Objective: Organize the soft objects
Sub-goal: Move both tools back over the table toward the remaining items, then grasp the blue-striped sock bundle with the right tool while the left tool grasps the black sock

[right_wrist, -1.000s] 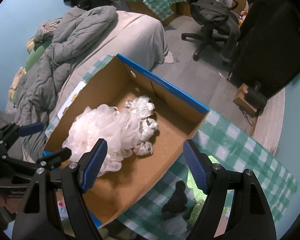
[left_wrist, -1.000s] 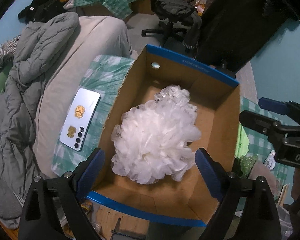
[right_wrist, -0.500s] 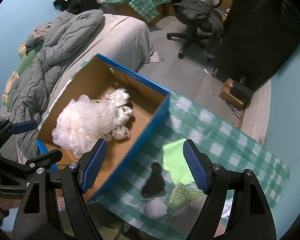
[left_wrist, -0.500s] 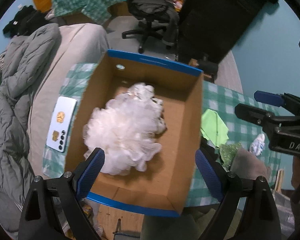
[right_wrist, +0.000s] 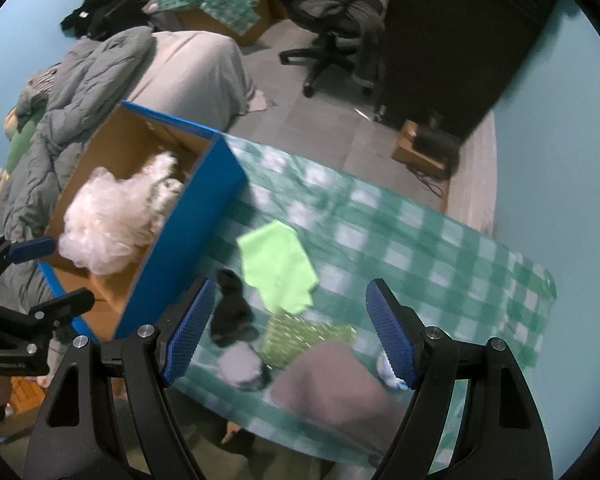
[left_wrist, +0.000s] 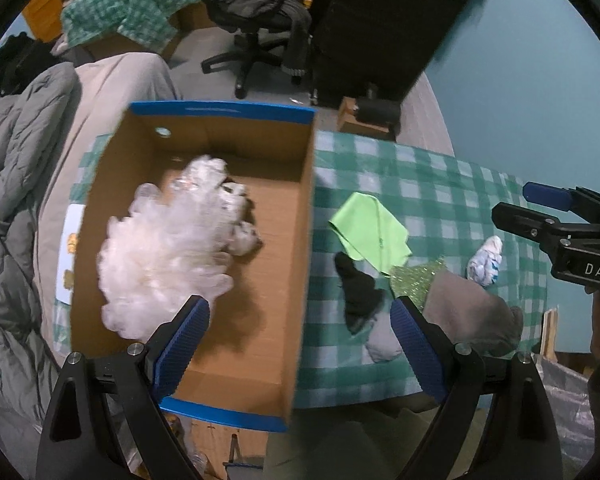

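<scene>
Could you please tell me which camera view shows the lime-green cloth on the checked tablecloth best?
The left wrist view: the lime-green cloth lies sharp there, folds and edges visible. The right wrist view shows the same cloth motion-blurred.

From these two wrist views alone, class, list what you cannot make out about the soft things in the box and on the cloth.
- Small white item behind the white mesh pouf in the cardboard box: left view, partly hidden by the pouf; identity unclear.
- Black fabric item: right view, motion blur hides what it is.
- White and blue bundle: right view, mostly covered by the right gripper's finger.
- Phone: left view, cut off by the box wall.
</scene>
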The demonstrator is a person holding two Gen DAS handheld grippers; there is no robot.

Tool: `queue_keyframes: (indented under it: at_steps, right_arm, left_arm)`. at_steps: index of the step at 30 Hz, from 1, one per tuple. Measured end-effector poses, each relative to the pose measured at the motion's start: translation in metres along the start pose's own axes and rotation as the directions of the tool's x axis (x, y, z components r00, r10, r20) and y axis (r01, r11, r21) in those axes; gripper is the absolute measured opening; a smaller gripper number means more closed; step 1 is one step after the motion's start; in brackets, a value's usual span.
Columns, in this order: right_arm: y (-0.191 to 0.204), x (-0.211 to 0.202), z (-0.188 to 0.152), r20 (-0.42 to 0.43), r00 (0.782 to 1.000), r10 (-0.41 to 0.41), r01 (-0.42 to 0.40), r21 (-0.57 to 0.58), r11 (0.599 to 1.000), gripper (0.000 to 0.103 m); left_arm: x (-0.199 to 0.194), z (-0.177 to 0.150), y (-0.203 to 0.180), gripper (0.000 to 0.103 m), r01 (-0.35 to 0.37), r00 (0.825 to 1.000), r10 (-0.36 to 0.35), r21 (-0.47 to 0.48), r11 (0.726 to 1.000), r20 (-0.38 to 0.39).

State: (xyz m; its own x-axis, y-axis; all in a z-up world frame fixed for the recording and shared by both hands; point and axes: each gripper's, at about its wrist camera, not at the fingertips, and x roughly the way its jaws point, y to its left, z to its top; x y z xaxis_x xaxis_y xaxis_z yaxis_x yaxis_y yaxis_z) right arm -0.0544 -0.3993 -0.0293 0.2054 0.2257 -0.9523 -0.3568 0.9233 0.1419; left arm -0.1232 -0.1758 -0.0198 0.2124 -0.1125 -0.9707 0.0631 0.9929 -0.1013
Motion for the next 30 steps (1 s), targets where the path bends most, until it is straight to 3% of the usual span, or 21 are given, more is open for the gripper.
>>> queue_keyframes:
  at_steps: [19, 30]
  right_arm:
    - [-0.095, 0.006, -0.065, -0.06, 0.997, -0.047, 0.058, 0.19, 0.98, 0.078]
    - [-0.129, 0.025, -0.092, -0.106, 0.993, -0.056, 0.083, 0.273, 0.958, 0.078]
  left_arm:
    - [0.054, -0.007, -0.07, 0.093, 0.037, 0.993, -0.027, 0.086, 0.996, -0.115]
    - [0.096, -0.006, -0.082, 0.093, 0.069, 0.983, -0.069, -0.007, 0.998, -0.171]
